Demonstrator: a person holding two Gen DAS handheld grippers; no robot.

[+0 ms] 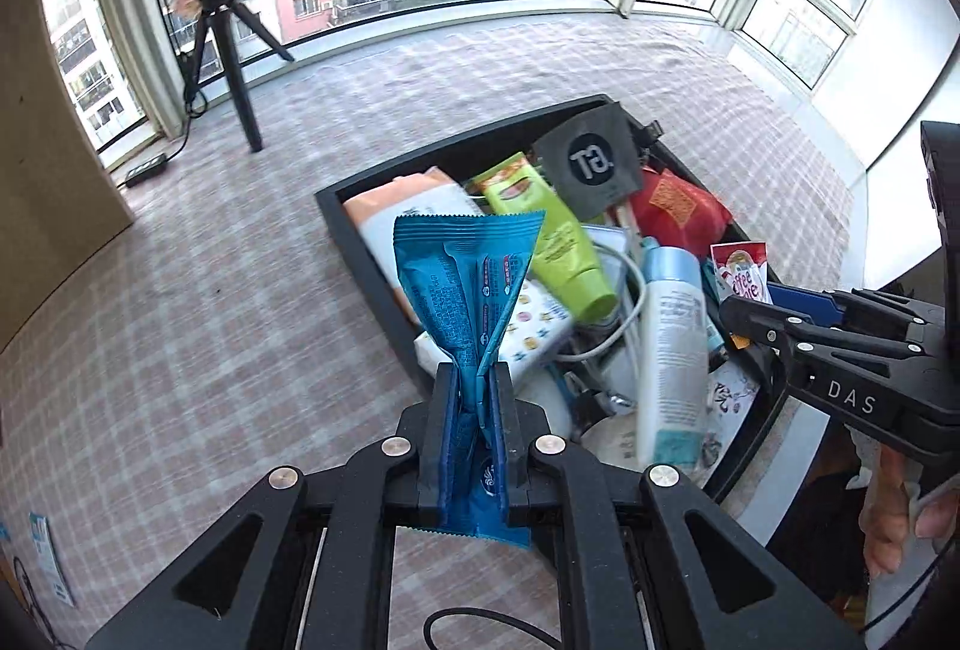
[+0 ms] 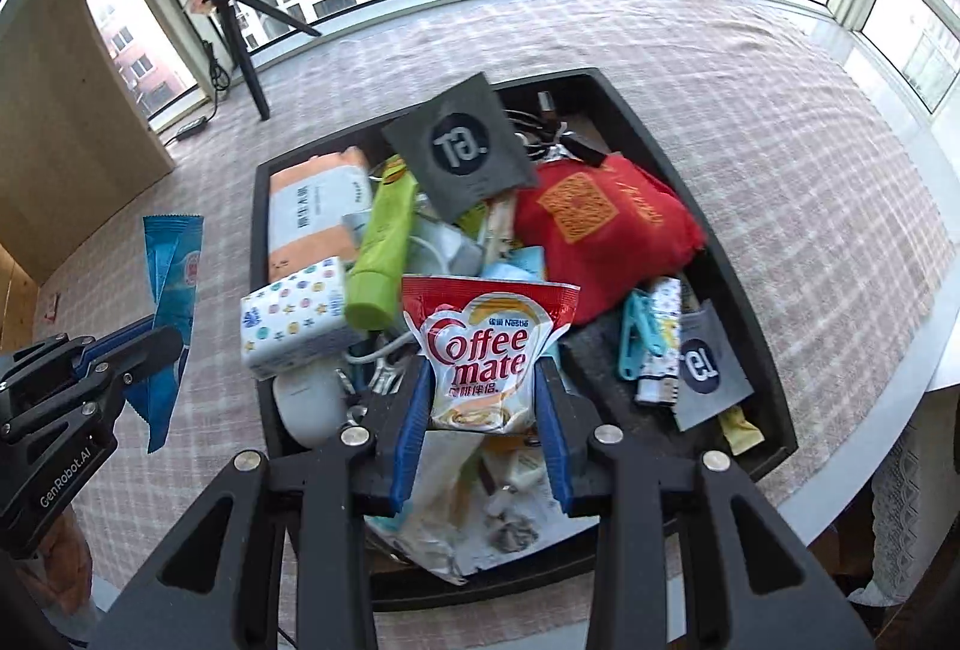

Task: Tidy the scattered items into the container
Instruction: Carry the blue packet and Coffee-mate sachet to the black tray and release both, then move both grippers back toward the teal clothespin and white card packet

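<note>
The black container sits on the checked tablecloth, full of items. My left gripper is shut on a blue snack packet and holds it upright over the container's left edge; the packet also shows in the right wrist view. My right gripper is over the container's near part with a Coffee mate sachet between its blue fingers, which sit wide at the sachet's sides. The sachet shows in the left wrist view at the right gripper.
The container holds a green tube, a red pouch, a grey packet, a wipes pack, a dotted tissue pack and a white bottle. A tripod with a ring light stands far left by the window.
</note>
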